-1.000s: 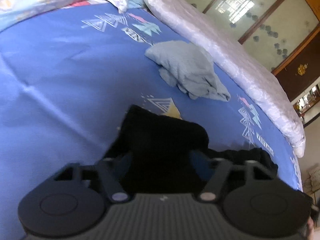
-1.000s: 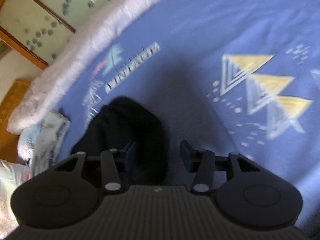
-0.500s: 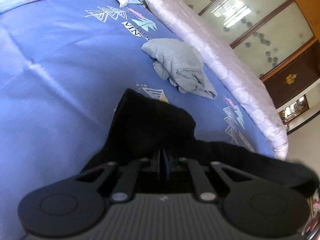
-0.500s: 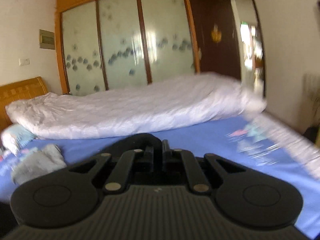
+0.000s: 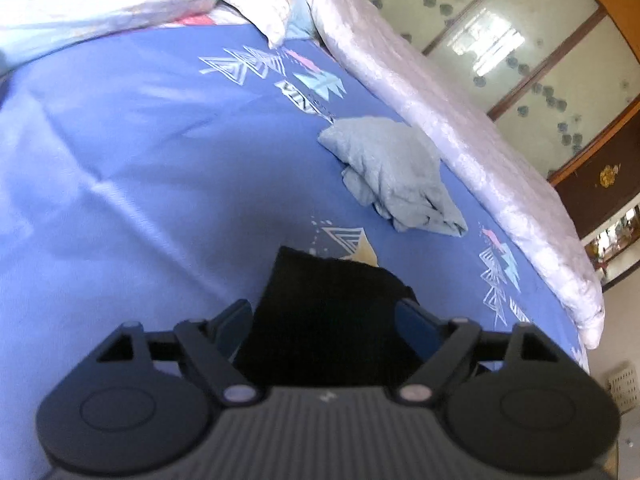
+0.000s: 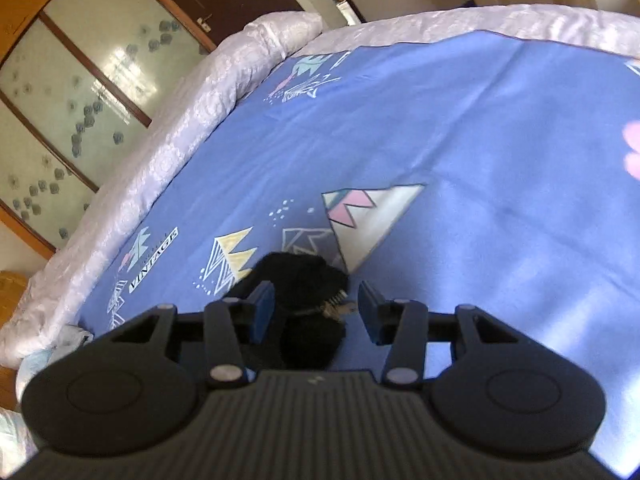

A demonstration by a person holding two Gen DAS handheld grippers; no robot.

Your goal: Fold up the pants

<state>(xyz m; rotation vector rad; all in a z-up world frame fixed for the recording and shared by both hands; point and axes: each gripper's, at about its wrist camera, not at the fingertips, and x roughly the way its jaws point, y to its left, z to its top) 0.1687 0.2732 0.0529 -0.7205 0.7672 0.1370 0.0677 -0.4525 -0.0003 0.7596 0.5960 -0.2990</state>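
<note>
Black pants lie on the blue patterned bedsheet, one flat end reaching up between the fingers of my left gripper. Its jaws are opening and the pads stand clear of the cloth on both sides. In the right wrist view another bunched part of the black pants, with a small metal fastener showing, rests on the sheet between the fingers of my right gripper. These jaws are opening too, and neither pad presses the fabric.
A crumpled grey garment lies on the sheet beyond the pants. A rolled white quilt runs along the far side of the bed, pillows at the head. Glass-panelled wardrobe doors stand behind.
Both grippers were shut on the black pants half a second ago and have now let go. The right gripper swung down from facing the wardrobe to the sheet, bringing its end of the pants along.
</note>
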